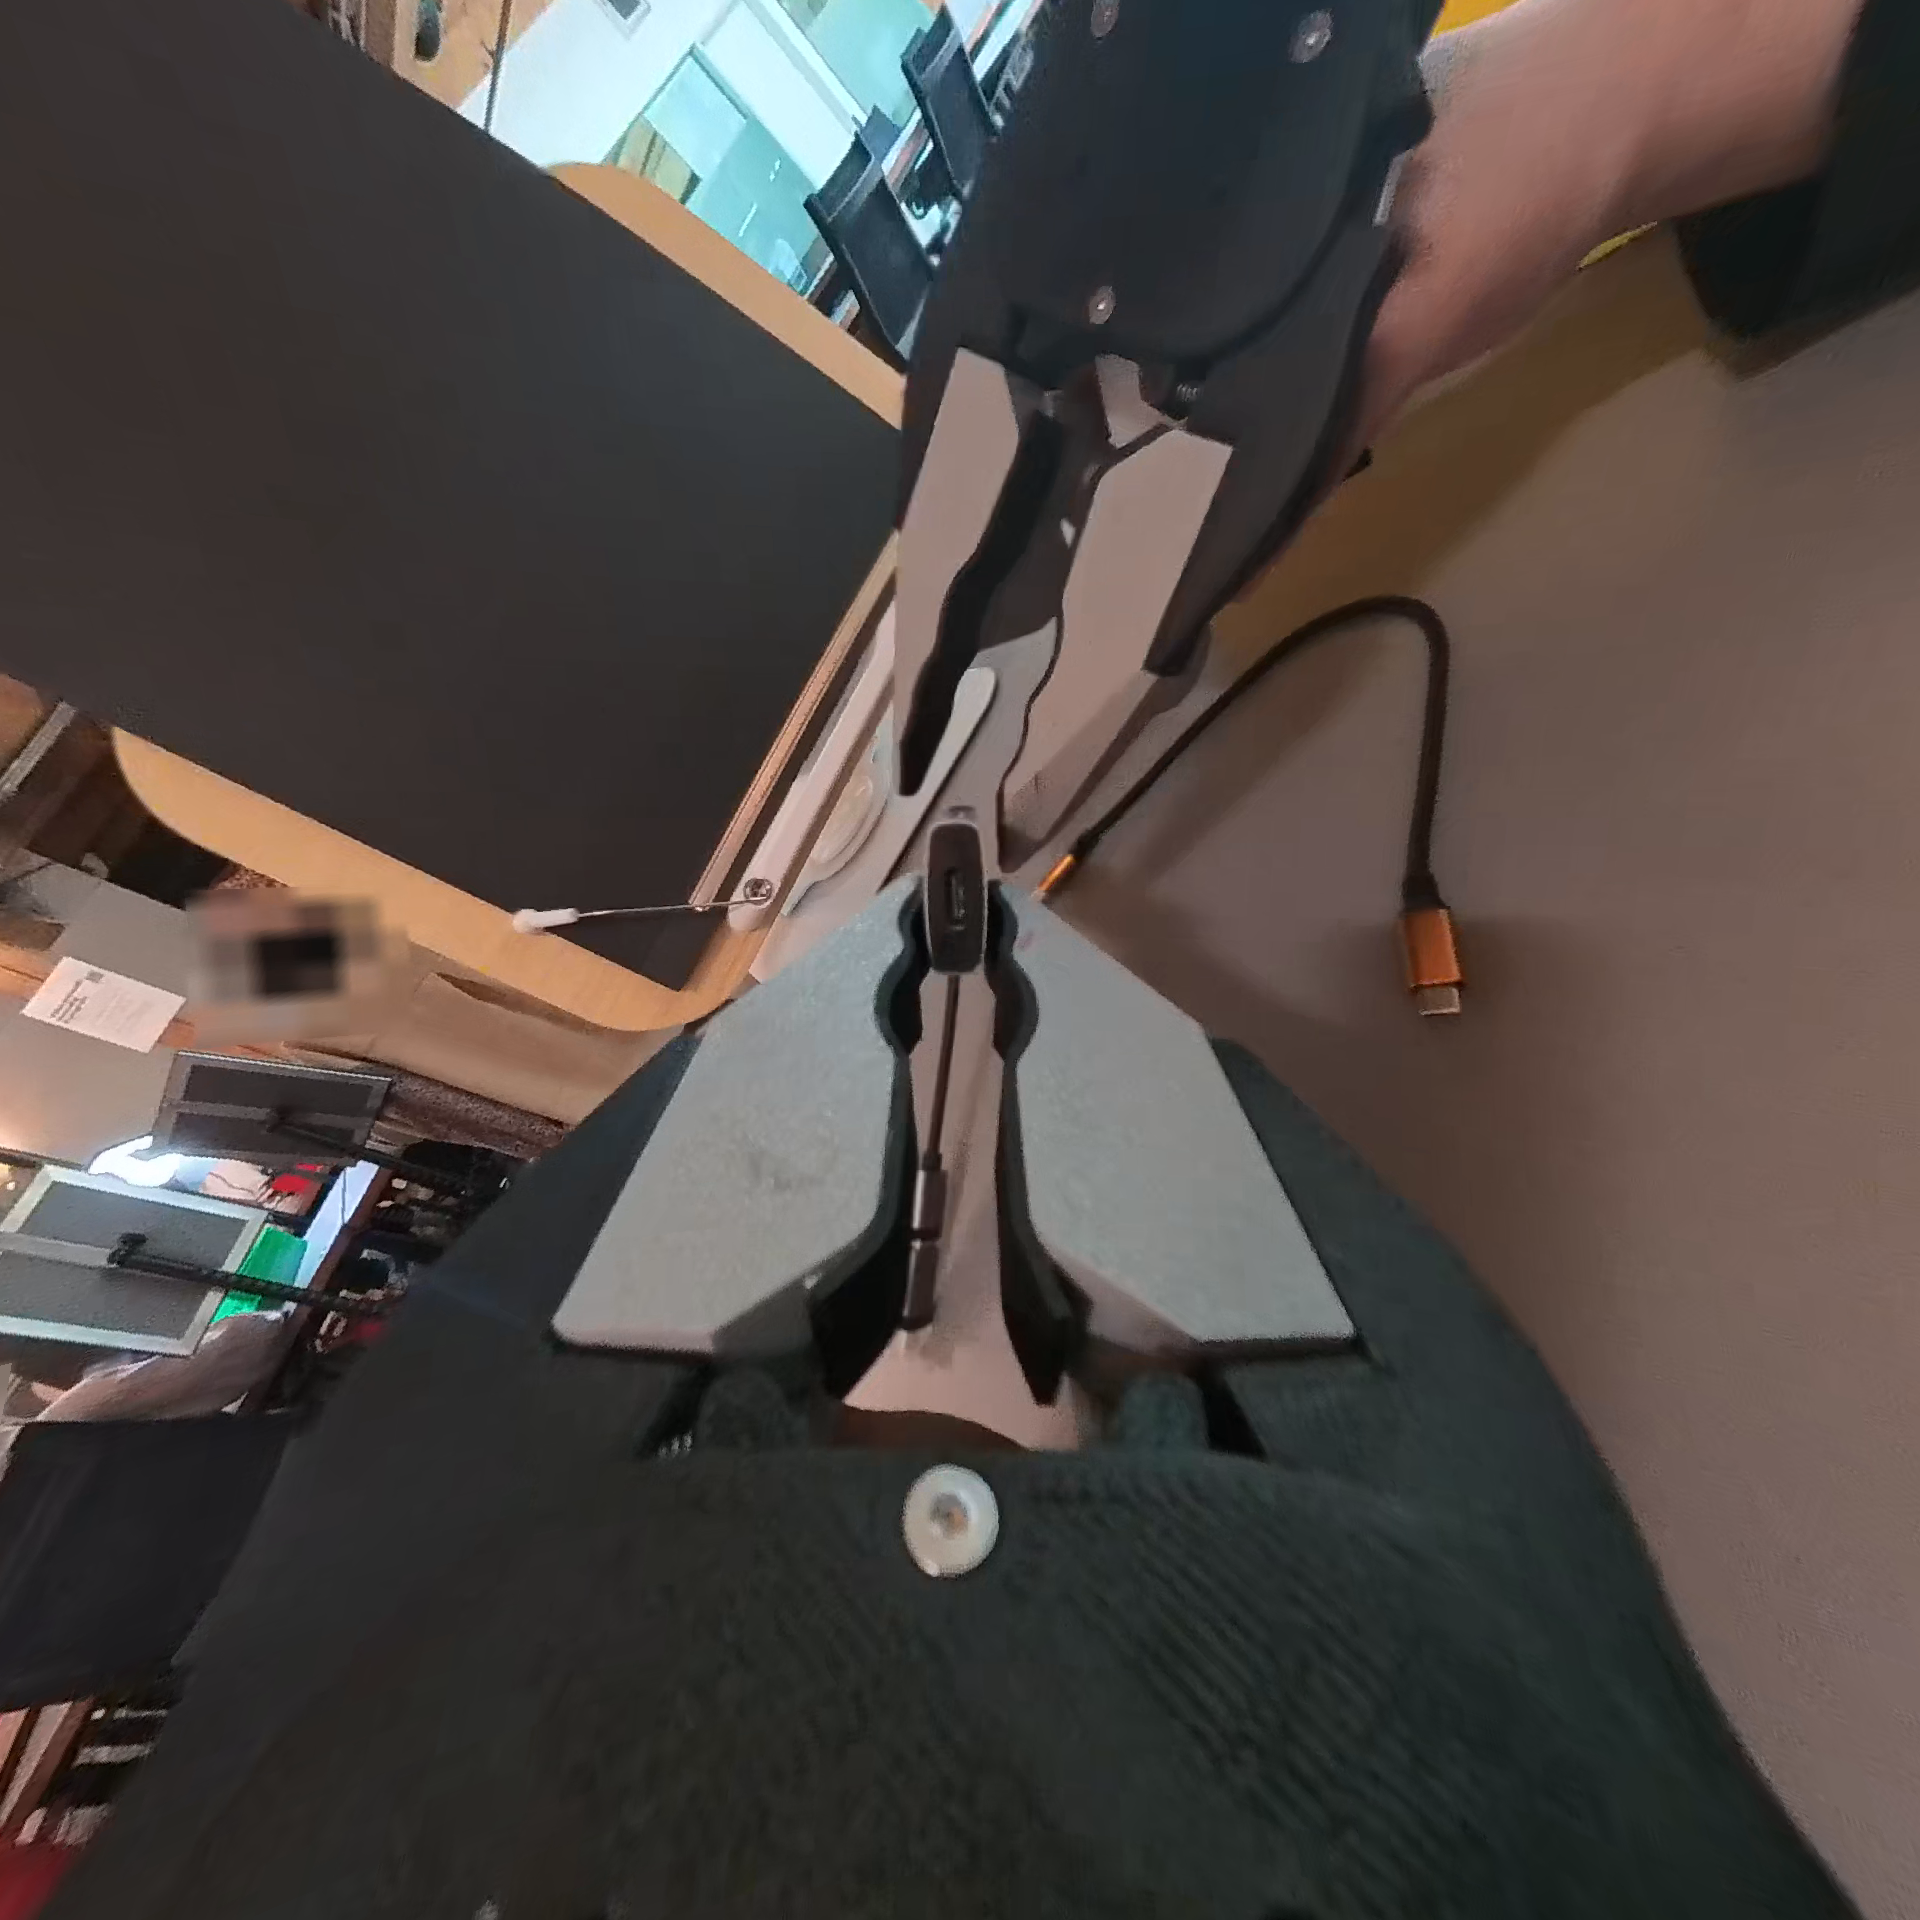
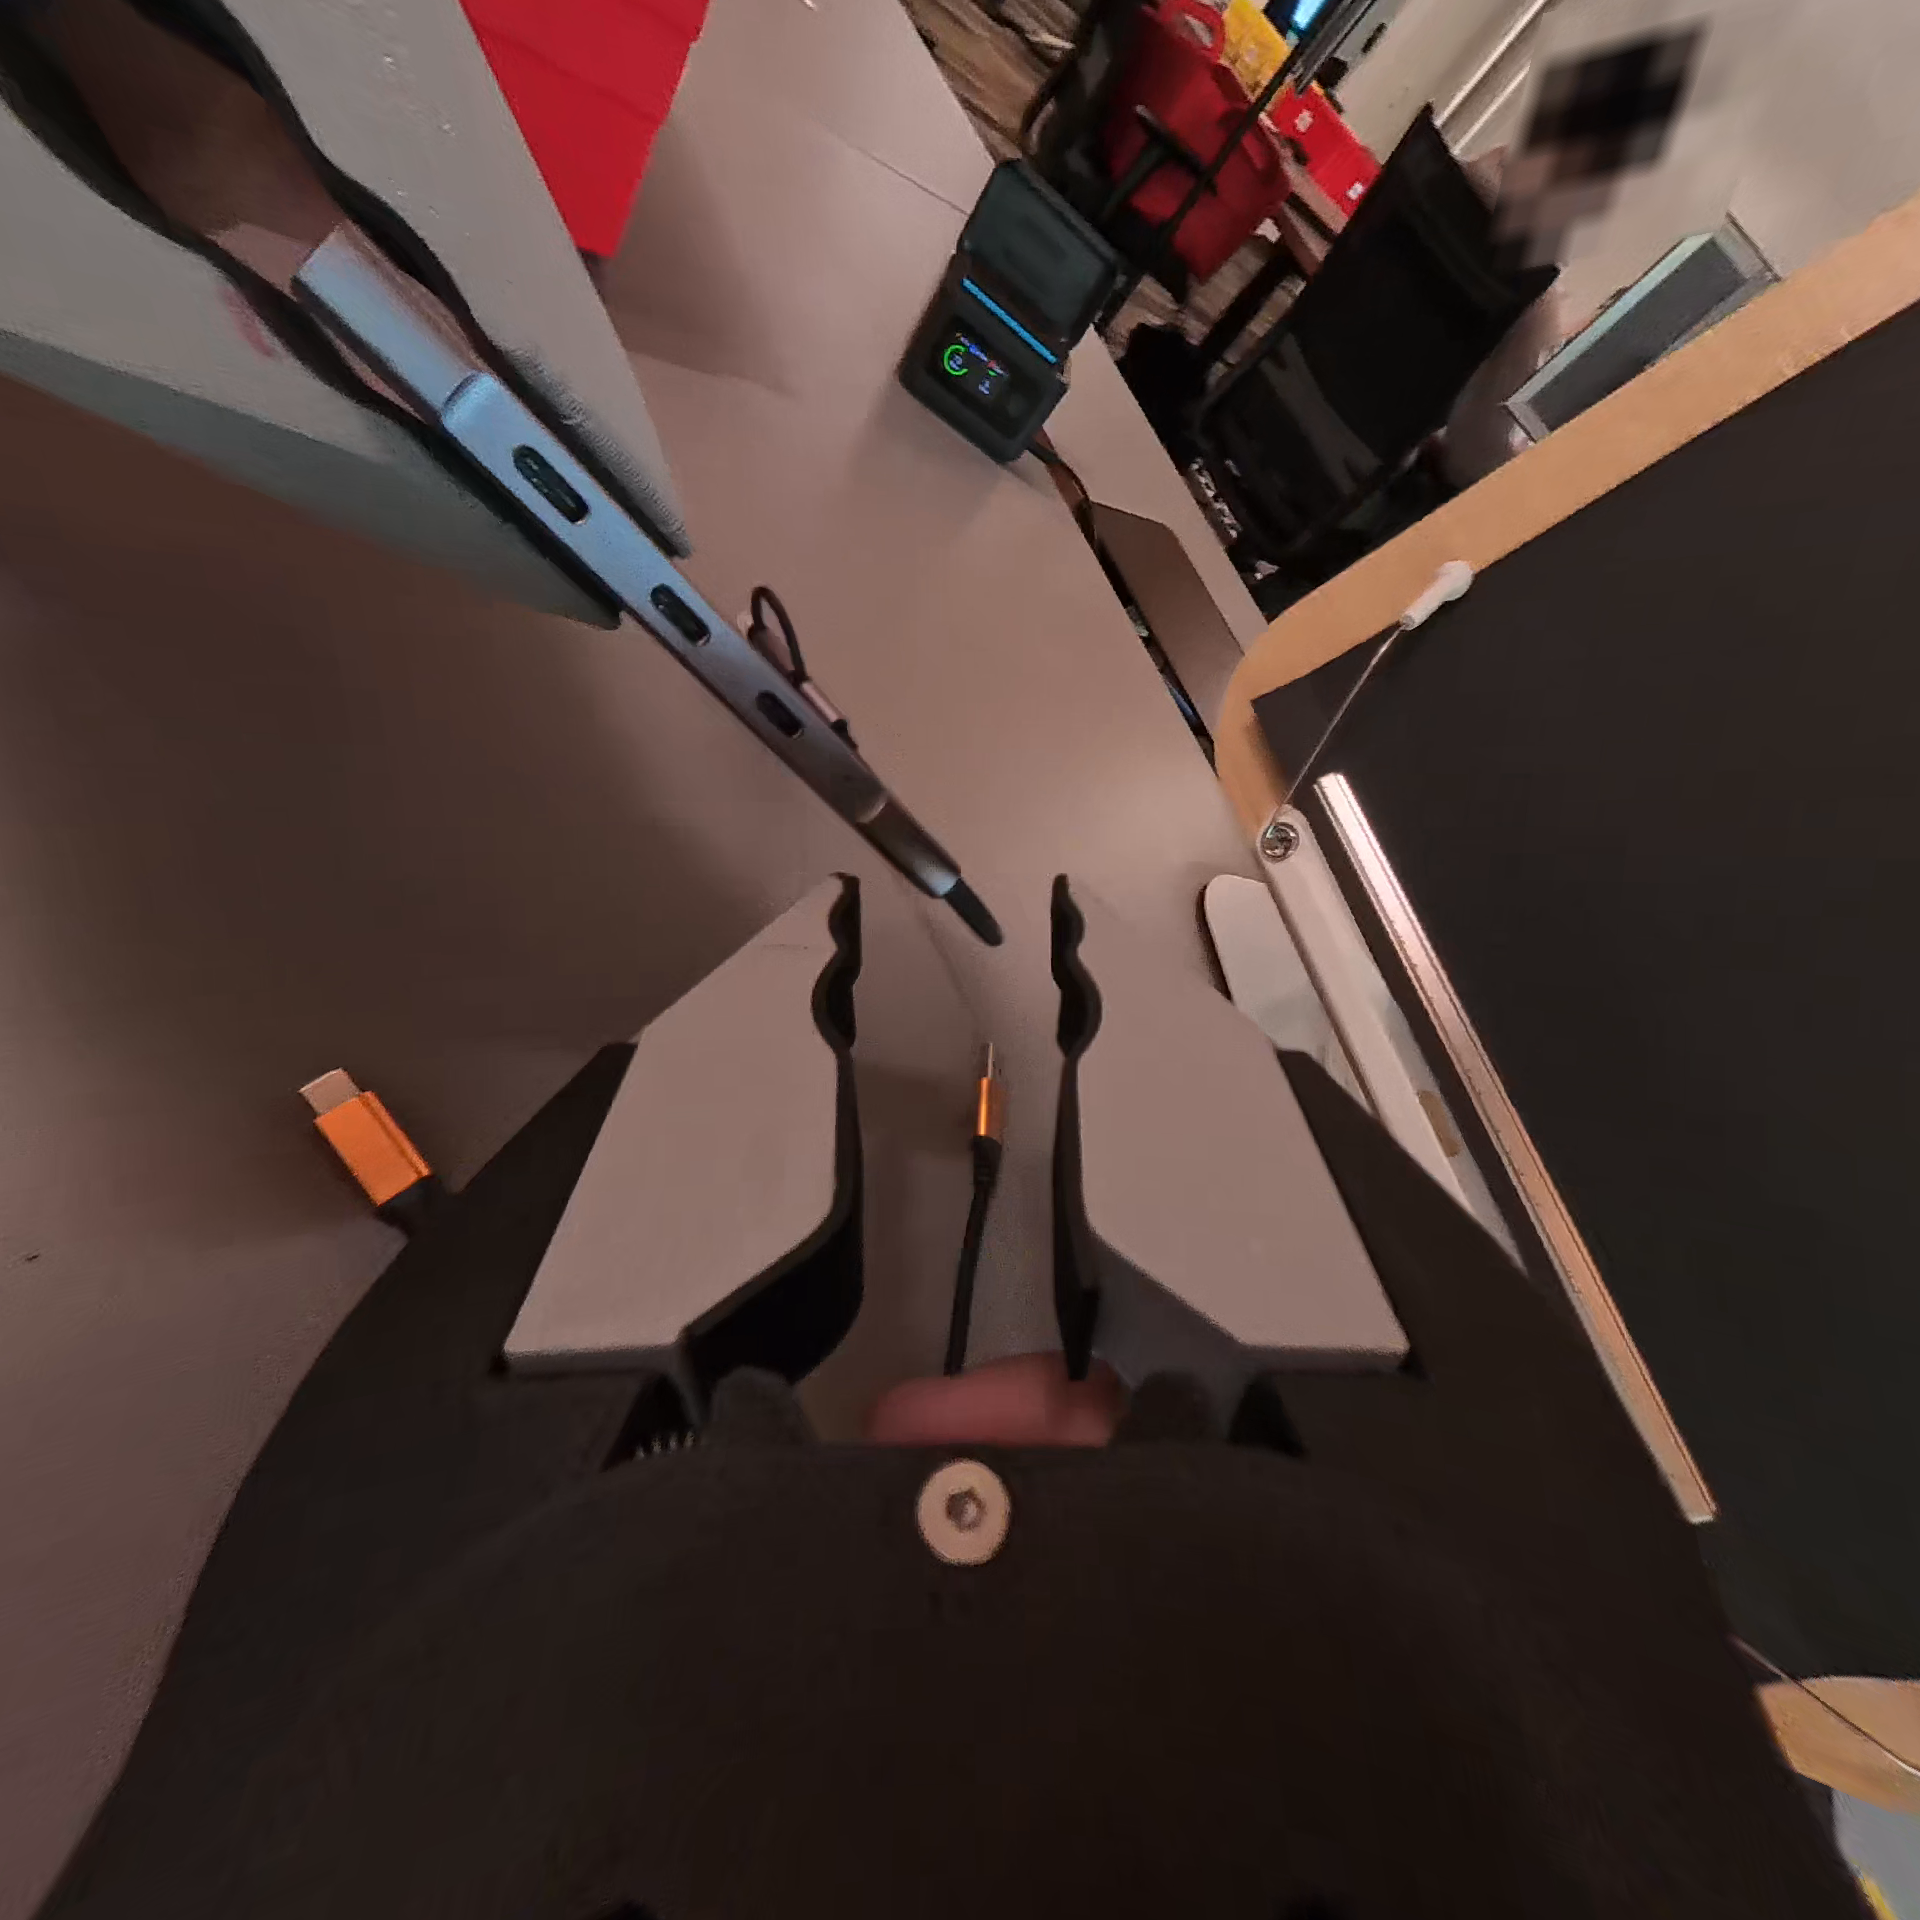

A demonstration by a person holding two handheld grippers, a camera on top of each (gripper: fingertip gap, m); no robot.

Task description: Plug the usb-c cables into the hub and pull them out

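The grey hub (image 2: 665, 613) is held off the bench (image 2: 312, 883), clenched edge-on in the left claw (image 1: 954, 914), with its row of ports facing the right claw (image 2: 956, 956). The hub's own short lead (image 1: 930, 1143) runs back between the left fingers (image 1: 790, 1122). The right claw is released, its jaws apart and holding nothing. 1 orange USB-C plug (image 2: 985, 1107) lies on the bench between the right fingers (image 2: 727, 1143); the other orange plug (image 2: 369, 1138) lies to their left.
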